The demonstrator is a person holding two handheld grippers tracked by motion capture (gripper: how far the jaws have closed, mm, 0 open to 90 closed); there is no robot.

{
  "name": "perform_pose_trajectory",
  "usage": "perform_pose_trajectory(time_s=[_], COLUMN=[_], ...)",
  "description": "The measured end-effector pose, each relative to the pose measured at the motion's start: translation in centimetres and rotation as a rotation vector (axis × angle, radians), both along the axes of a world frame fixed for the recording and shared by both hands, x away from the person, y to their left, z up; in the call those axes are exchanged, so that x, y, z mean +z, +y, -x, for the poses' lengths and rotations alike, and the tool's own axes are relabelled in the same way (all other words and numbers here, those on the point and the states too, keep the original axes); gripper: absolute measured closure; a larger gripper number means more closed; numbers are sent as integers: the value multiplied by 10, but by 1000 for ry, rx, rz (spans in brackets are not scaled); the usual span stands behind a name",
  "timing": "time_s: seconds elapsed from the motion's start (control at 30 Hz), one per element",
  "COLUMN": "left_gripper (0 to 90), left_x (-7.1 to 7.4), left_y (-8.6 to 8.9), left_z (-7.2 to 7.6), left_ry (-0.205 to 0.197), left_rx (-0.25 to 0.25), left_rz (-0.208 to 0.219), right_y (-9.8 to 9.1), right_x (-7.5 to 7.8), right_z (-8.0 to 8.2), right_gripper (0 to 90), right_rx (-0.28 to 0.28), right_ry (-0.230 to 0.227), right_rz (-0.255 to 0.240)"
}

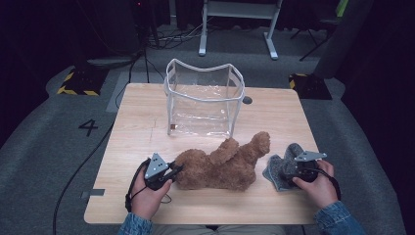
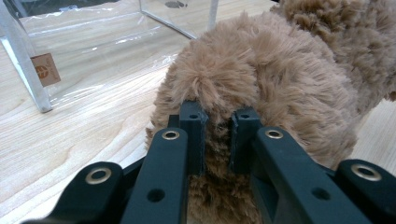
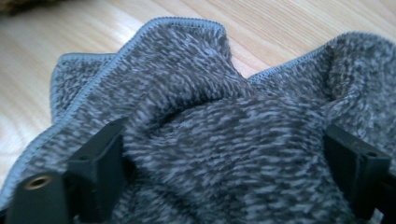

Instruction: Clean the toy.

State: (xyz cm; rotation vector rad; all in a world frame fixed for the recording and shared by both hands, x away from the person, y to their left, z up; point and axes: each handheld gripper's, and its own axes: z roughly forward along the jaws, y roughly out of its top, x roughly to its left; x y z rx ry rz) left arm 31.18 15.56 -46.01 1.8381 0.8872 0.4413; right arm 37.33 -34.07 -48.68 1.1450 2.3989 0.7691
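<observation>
A brown plush toy (image 1: 220, 166) lies on the wooden table (image 1: 142, 122) near its front edge. My left gripper (image 1: 175, 170) is at the toy's left end, shut on a tuft of its fur (image 2: 261, 70); in the left gripper view the two pads of that gripper (image 2: 218, 126) pinch the fur between them. A crumpled grey knitted cloth (image 1: 275, 172) lies right of the toy. My right gripper (image 1: 288, 169) is over it, jaws spread wide. In the right gripper view, the cloth (image 3: 196, 93) bulges between the open right gripper (image 3: 229, 154).
A clear plastic bag with white trim (image 1: 203, 98) stands upright behind the toy, mouth up; its wall and a small brown label (image 2: 45, 69) appear in the left gripper view. A small dark object (image 1: 247, 100) lies beside the bag. Cables run over the floor.
</observation>
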Motion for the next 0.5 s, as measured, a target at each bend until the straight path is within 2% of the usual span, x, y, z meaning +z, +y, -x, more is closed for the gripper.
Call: perform_pose_trajectory(time_s=[0.03,0.1,0.13,0.17,0.2,0.23,0.27,0.3,0.33,0.37,0.47,0.5], left_gripper=[797,796,796,796,795,796,795,795,795,795,795,795], left_x=[0,0,0,0,0,0,0,0,0,0,-1,-1], left_y=[0,0,0,0,0,0,0,0,0,0,1,1], left_z=[0,0,0,0,1,1,1,1,1,1,0,0], left_ry=[0,2,2,2,3,3,3,2,3,1,-1,4], left_rx=[0,1,1,1,3,3,3,2,2,-2,-2,-2], left_rz=[1,2,1,1,1,1,1,1,2,5,12,14], right_y=[-1,-1,-2,-2,-4,-5,-5,-5,-5,-3,-1,-1], right_x=[-1,-1,-1,-1,1,3,3,7,7,8,8,10], right_z=[0,0,-1,-1,-2,-2,-2,0,0,1,4,6], right_gripper=[136,138,176,176,274,379,379,573,573,659,694,703], right_rx=[-25,-33,-44,-44,-43,-28,-28,2,2,17,24,30], right_ry=[3,6,29,29,52,56,56,53,53,52,25,25], right_rz=[-14,-17,-37,-37,-49,-42,-42,-20,-20,-9,5,-30])
